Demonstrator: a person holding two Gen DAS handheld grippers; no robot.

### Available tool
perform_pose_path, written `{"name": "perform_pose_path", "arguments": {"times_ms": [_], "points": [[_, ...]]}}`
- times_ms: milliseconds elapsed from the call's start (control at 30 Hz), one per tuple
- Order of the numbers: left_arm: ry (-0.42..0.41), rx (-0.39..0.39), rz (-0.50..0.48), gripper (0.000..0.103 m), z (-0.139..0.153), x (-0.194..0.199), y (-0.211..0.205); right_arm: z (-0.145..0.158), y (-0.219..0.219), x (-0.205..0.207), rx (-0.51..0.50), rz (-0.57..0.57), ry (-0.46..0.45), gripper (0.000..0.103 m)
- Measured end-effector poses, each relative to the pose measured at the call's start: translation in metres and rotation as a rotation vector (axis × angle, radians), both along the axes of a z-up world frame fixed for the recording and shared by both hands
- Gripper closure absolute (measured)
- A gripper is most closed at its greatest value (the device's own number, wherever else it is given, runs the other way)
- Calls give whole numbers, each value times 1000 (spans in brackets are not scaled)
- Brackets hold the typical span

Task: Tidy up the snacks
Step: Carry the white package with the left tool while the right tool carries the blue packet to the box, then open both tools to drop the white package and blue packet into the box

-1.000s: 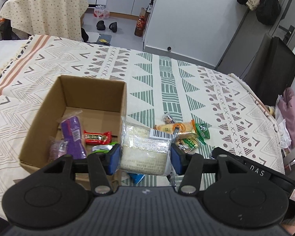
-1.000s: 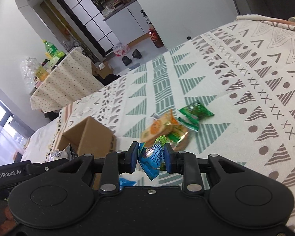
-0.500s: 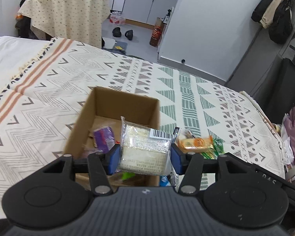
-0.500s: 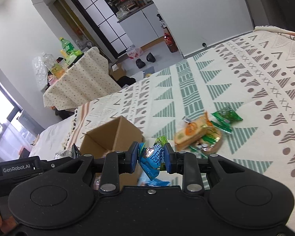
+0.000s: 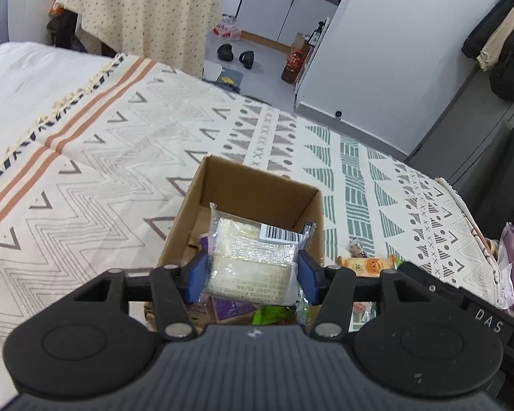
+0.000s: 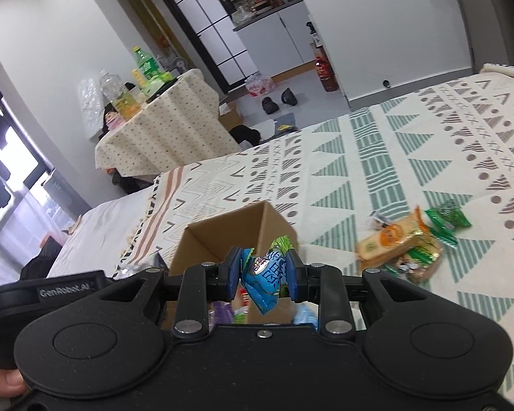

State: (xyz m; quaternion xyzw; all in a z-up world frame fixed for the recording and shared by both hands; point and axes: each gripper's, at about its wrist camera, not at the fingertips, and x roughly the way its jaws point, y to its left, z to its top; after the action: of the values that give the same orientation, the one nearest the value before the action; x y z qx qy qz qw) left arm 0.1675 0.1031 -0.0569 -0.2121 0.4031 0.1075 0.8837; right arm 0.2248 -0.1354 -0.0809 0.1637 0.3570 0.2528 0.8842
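Note:
My left gripper (image 5: 250, 275) is shut on a clear pack of pale crackers (image 5: 248, 260) with a barcode label, held over the open cardboard box (image 5: 257, 185). Purple and green packets (image 5: 229, 308) lie inside the box below it. My right gripper (image 6: 263, 275) is shut on a small blue snack packet (image 6: 264, 279), right above the same cardboard box (image 6: 229, 236). A loose pile of orange and green snack packs (image 6: 404, 243) lies on the patterned cover to the box's right, with an orange pack (image 5: 365, 265) of it showing in the left wrist view.
The box sits on a bed with a cream, green and brown patterned cover (image 5: 120, 157). Beyond the bed's edge are a draped table with bottles (image 6: 161, 126), shoes on the floor (image 5: 234, 53) and a white wall (image 5: 394, 51). A hand (image 6: 0, 382) holds the other gripper's handle.
Both grippers have moved left from the snack pile to above the box, each still holding its packet. The box now sits centred under them.

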Motion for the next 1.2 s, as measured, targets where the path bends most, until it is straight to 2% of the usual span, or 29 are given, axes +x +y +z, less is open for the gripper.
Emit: {"name": "perform_pose_path", "arguments": {"times_ms": [433,533,567,600,733,1200], "points": [[24,-15,27,37,-8,-7,30,2,48,9,12,56,7,76],[26,-14,41,32,-7,-9,36,6,54,11,28,62,5,67],[27,-13,44,31,-7,-10,37,6,54,12,30,59,10,59],[28,-12,46,26,-7,-10,38,6,53,12,30,54,10,52],[38,-3,51,17,-7,-11,39,5,43,9,28,22,16,51],[68,14,-6,9,-8,-10,8,-9,-12,-6,-2,-64,53,41]]}}
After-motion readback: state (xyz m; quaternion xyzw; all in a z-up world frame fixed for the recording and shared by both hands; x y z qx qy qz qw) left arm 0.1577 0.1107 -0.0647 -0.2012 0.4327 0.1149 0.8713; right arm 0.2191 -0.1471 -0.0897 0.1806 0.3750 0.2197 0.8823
